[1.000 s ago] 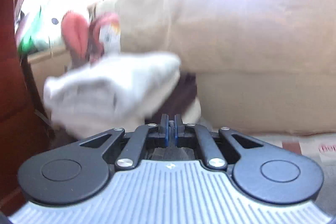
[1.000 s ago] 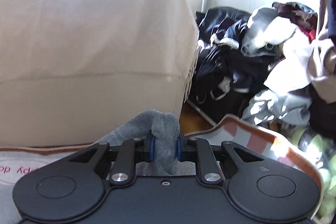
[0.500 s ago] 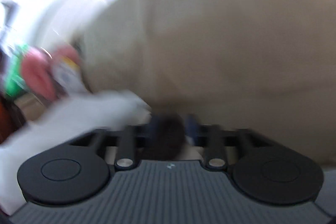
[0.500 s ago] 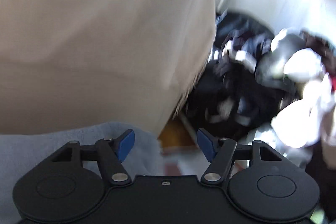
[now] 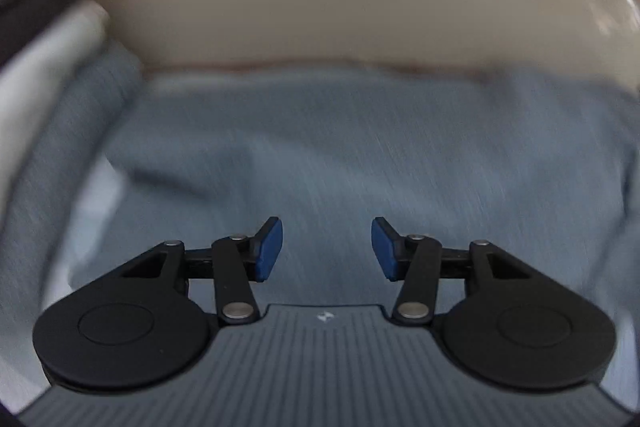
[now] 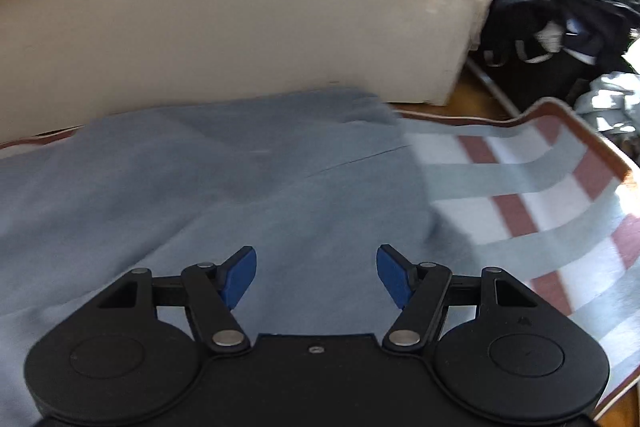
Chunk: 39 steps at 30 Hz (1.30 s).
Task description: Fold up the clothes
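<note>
I see left tool [image 5: 327,251] opening, nothing between pads; right tool [image 6: 316,277] open, empty. Blue garment [image 6: 208,179] flat beneath both, long axis across frame, neither nearer.

Under my fingers a checked rug [image 6: 520,195], brown-edged with red and pale grey bands, covers the wood floor [image 6: 472,99]; a blue-grey garment [image 6: 224,179] lies spread flat on its left part, far edge near the beige sofa base [image 6: 240,39].
</note>
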{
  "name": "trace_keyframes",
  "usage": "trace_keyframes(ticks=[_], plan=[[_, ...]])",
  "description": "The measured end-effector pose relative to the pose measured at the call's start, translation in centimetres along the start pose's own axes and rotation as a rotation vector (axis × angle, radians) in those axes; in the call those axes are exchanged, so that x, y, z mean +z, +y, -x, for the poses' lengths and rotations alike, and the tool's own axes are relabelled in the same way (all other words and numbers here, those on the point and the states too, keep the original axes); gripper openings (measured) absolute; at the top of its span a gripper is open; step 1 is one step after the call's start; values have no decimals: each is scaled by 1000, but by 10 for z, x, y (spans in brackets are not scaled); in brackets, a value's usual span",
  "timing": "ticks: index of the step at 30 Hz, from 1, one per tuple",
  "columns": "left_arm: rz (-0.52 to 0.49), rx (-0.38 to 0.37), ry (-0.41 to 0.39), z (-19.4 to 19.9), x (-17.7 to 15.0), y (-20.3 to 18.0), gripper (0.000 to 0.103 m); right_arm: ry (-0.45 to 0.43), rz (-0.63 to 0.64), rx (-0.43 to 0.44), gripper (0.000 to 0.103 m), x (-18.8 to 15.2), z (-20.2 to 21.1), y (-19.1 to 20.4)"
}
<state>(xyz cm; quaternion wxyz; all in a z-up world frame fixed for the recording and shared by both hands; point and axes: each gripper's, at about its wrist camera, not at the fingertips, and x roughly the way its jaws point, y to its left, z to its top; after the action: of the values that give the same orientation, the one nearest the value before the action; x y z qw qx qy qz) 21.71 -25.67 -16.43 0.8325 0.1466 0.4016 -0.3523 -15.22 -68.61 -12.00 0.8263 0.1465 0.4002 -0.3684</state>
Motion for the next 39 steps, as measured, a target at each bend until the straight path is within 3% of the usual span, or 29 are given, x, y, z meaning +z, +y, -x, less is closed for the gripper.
trace_keyframes(ticks=[6,12,16,18,19,22,24,26,27,28,29,31,33,36,39], plan=[[-22,25,6,27,-15,-1,52,-15,103,253,72,-24,43,67],[0,8,-28,68,-31,11,62,28,262,554,72,-58,71,169],[68,52,-12,88,-54,30,62,15,399,676,72,-65,89,231],[126,40,35,91,-64,43,63,9,423,707,74,-69,98,257],[158,26,60,91,-67,50,63,6,431,709,79,-72,101,268],[208,7,91,92,-70,63,63,26,458,692,79,-80,93,286],[195,49,69,94,-71,65,63,50,499,661,79,-90,84,300],[226,85,57,90,-72,71,63,26,618,557,78,-108,77,317],[246,102,52,88,-72,75,63,-48,706,459,78,-119,75,324],[279,77,62,85,-73,81,63,-110,782,394,74,-130,72,327],[317,31,78,80,-73,88,63,-126,824,393,47,-134,66,327],[401,-70,107,71,-76,101,63,-94,792,426,6,-130,56,322],[503,-189,117,66,-81,114,63,-80,673,428,6,-117,48,309],[652,-371,75,69,-89,127,63,-190,598,276,5,-101,50,288],[616,-397,4,81,-84,121,63,-242,654,100,5,-93,43,273]])
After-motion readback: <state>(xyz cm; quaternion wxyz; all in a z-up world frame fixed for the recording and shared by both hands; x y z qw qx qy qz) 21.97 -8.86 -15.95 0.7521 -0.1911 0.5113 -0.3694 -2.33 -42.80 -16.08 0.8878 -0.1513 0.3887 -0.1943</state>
